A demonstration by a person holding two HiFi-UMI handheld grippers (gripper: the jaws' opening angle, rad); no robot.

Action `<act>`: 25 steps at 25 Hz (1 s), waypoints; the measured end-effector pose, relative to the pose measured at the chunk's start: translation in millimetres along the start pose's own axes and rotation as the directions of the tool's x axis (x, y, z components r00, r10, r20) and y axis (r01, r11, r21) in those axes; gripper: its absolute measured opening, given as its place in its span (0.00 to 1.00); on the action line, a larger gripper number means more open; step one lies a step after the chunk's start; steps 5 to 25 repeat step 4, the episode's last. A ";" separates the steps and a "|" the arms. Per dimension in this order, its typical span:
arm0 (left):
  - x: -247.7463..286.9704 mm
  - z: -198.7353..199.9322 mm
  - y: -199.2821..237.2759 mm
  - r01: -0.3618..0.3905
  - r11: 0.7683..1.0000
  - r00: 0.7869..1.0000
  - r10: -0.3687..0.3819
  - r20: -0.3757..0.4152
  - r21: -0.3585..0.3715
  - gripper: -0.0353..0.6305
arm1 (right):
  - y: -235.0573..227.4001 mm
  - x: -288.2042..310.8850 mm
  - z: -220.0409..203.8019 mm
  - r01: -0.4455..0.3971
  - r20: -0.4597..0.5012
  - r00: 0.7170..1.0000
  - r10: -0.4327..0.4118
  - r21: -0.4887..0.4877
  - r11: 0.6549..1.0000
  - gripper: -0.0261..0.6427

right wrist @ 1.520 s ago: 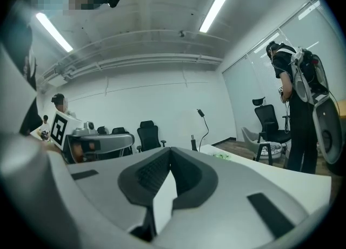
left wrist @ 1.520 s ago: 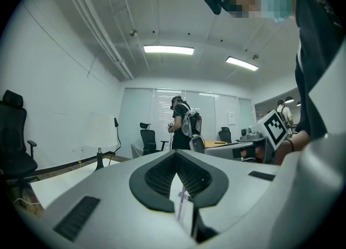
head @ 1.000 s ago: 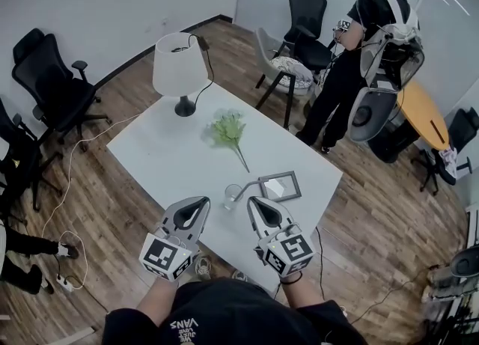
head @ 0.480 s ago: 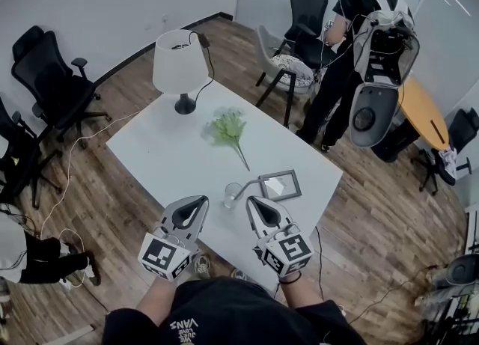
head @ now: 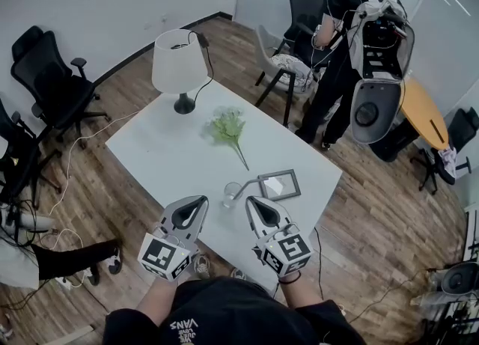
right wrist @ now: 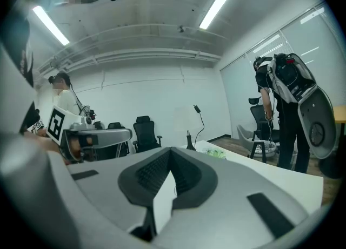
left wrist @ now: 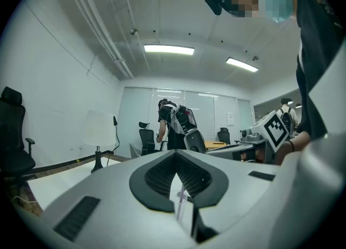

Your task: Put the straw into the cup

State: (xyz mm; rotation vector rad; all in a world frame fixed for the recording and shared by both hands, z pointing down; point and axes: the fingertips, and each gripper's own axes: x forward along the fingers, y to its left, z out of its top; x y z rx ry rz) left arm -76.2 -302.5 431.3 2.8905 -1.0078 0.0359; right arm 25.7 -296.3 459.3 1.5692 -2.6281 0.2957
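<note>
At the left, our left gripper (head: 203,201) hovers over the near edge of the white table (head: 161,149) with its jaws together and nothing in them. Its own view shows only a sliver of the pale straw (left wrist: 179,202) through the gap below the tips. Just beside it, between the two grippers, stands the clear cup (head: 232,194). From above, the straw is a thin pale line slanting from the cup toward the picture frame (head: 279,185) — whether it leans inside the cup or merely lies against it, we cannot tell. Our right gripper (head: 250,202) is likewise closed and empty, near the cup's other side. We judge the main risk to be a sideways nudge: the cup looks light and sits near the table's edge, so either closed tip could topple it or push it off. A thin straw could also slip from a pinch. The cup's rim is hard to make out, and the right gripper view does not show the cup at all.
</note>
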 end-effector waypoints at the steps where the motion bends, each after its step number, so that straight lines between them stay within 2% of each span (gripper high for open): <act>1: 0.0 0.1 0.0 0.001 1.000 1.000 -0.001 0.000 0.001 0.07 | 0.0 0.2 -0.4 0.000 -0.001 1.000 0.000 0.000 1.000 0.06; 25: -0.3 0.1 0.0 0.001 1.000 1.000 -0.001 -0.002 -0.002 0.07 | 0.6 0.4 -1.2 0.001 -0.003 1.000 -0.001 0.001 1.000 0.06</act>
